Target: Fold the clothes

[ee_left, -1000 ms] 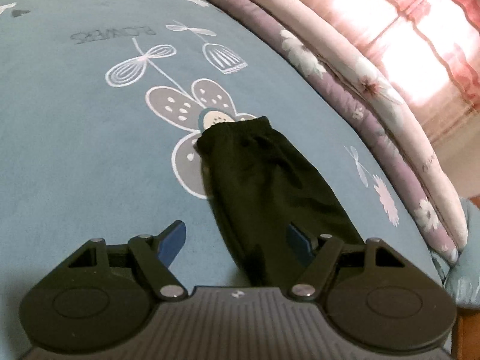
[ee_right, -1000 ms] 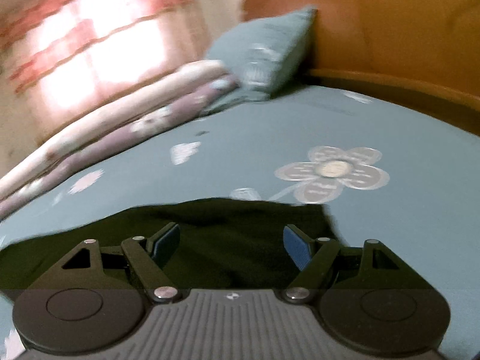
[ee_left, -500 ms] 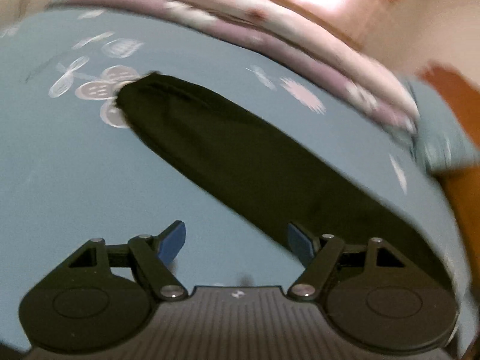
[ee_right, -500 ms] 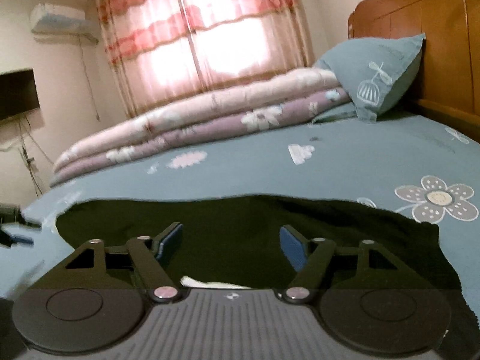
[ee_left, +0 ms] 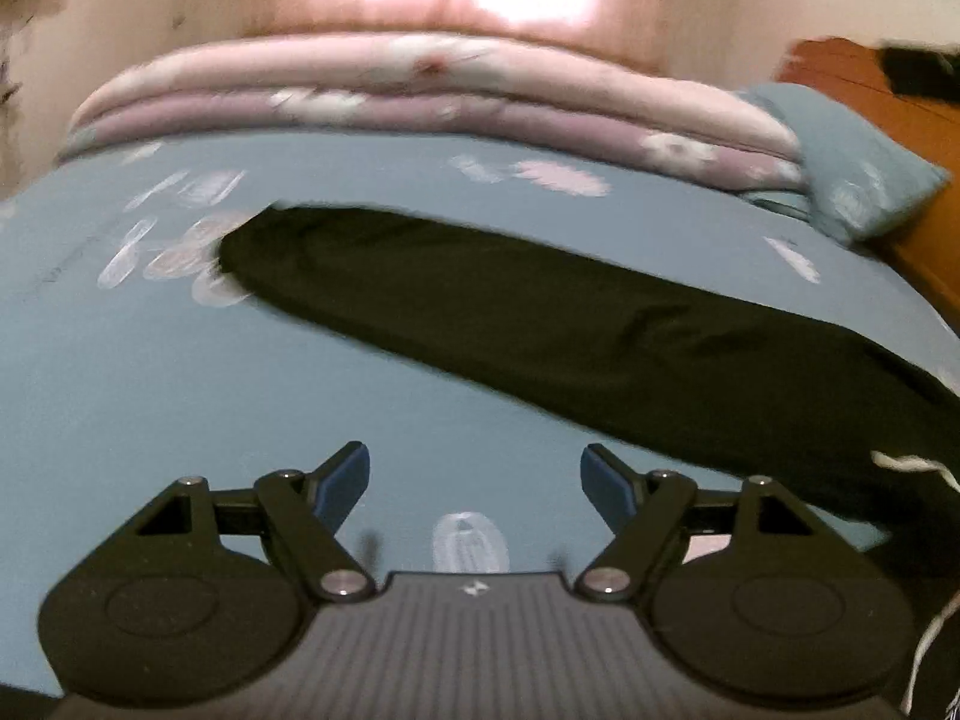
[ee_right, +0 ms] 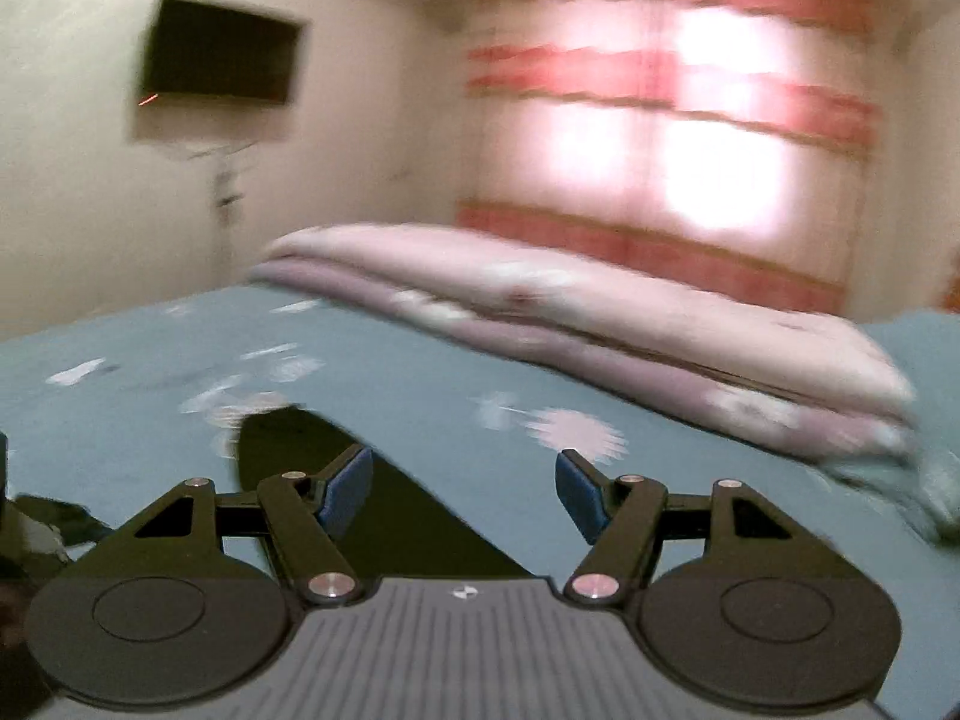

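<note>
A pair of black trousers lies flat and slantwise on the blue flowered bed sheet. Its cuff end is at the left, and its waist with a white drawstring is at the lower right. My left gripper hovers over bare sheet just in front of the trousers; its jaws are opening and hold nothing. In the right wrist view the cuff end of the trousers runs under the left finger. My right gripper is open above the bed and grips nothing. Both views are blurred.
A folded pink and purple quilt lies along the far side of the bed, also seen as the quilt. A blue pillow leans on the wooden headboard at right. A dark screen hangs on the wall beside the curtained window.
The left gripper has swung off the trouser leg to bare sheet, and the whole length of the trousers now shows. The right gripper has risen and turned left, from over the trousers toward the wall.
</note>
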A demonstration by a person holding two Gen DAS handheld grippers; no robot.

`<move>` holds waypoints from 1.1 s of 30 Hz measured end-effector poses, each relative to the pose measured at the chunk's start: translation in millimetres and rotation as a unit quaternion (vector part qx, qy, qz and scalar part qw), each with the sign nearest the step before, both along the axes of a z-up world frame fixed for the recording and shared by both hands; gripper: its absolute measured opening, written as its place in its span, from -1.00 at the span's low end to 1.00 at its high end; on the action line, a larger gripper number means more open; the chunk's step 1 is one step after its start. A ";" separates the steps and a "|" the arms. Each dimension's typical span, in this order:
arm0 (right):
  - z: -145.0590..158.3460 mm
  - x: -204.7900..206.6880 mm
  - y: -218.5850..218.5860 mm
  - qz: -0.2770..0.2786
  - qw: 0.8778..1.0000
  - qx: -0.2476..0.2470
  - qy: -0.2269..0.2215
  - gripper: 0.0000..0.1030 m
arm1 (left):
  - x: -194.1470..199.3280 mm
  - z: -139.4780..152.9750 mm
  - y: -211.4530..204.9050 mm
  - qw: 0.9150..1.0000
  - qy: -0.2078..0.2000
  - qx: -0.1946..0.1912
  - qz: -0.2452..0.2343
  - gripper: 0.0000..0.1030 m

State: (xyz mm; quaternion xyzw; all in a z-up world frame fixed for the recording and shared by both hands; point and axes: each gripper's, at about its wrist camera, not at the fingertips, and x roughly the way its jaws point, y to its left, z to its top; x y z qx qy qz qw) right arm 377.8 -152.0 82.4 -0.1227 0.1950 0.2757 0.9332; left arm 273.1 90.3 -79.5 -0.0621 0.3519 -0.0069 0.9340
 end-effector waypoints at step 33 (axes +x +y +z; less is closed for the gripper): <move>-175.9 266.8 322.9 0.143 0.958 -0.202 0.147 -0.87 | 4.9 -54.7 121.4 0.989 -0.019 -0.126 0.070 0.79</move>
